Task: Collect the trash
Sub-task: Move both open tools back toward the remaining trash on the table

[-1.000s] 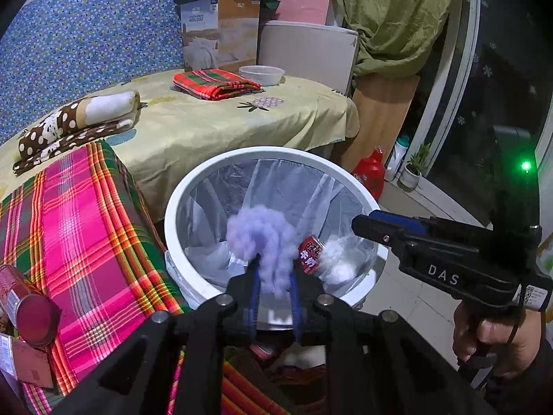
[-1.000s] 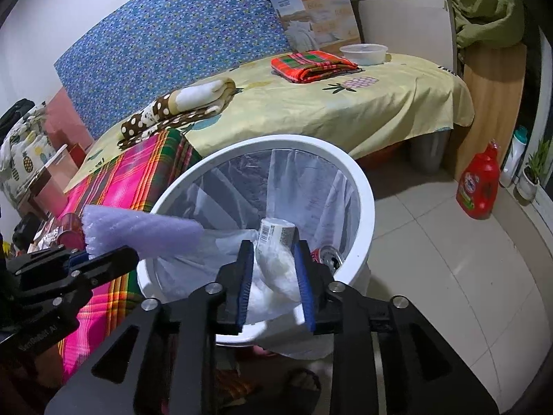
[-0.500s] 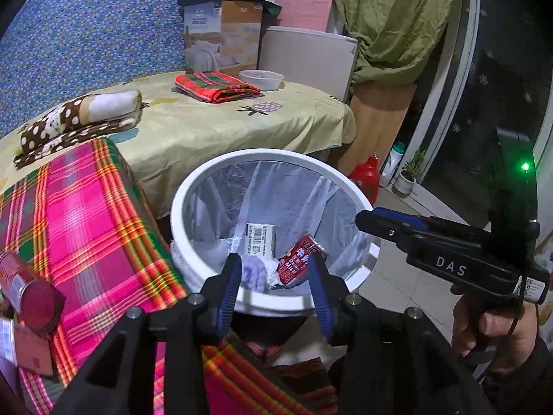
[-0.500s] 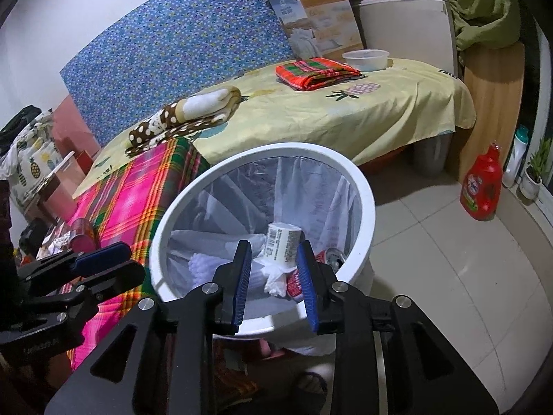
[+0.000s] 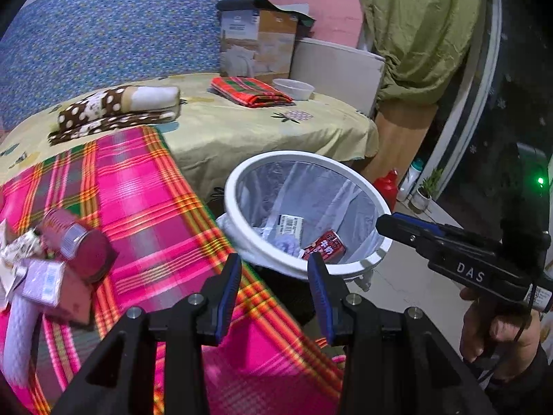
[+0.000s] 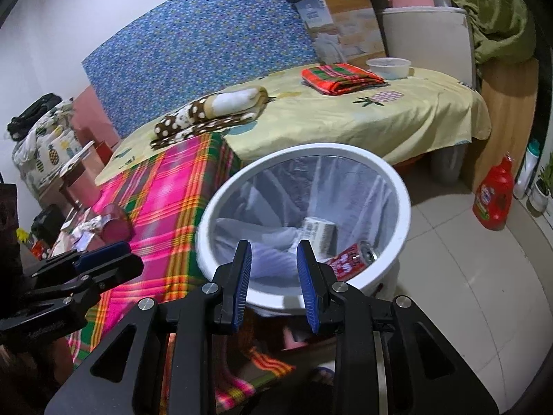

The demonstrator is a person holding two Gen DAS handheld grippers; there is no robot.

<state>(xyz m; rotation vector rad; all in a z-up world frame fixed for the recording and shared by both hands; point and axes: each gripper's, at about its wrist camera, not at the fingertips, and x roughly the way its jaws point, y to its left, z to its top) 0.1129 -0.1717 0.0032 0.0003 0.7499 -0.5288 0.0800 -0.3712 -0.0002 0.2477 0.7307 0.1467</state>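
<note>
The white trash bin (image 5: 300, 155) (image 6: 311, 147) with a clear liner stands beside the pink plaid cloth (image 5: 138, 200). In it lie a red can (image 5: 325, 245) (image 6: 349, 259), a white labelled roll (image 5: 290, 224) (image 6: 319, 233) and lilac foam (image 5: 287, 242). My left gripper (image 5: 274, 276) (image 6: 103, 259) is open and empty, over the cloth's edge just left of the bin. My right gripper (image 6: 274, 269) (image 5: 397, 223) is open and empty at the bin's near rim. On the cloth at the left lie a dark red can (image 5: 79, 245) (image 6: 115, 223), a lilac packet (image 5: 43, 276), crumpled wrappers (image 5: 17, 245) and a white foam strip (image 5: 17, 339).
Behind the bin, a yellow-covered bed (image 5: 242, 128) carries a folded red plaid cloth (image 5: 249, 90), a white bowl (image 5: 293, 88) and a dotted brown blanket (image 5: 114, 110). A red detergent bottle (image 6: 492, 197) stands on the tiled floor (image 6: 466, 276). A hand (image 5: 501, 332) holds the right gripper.
The left gripper opened and the lilac foam it held fell into the bin. It then swung left, over the plaid cloth. The right gripper drew back a little from the bin.
</note>
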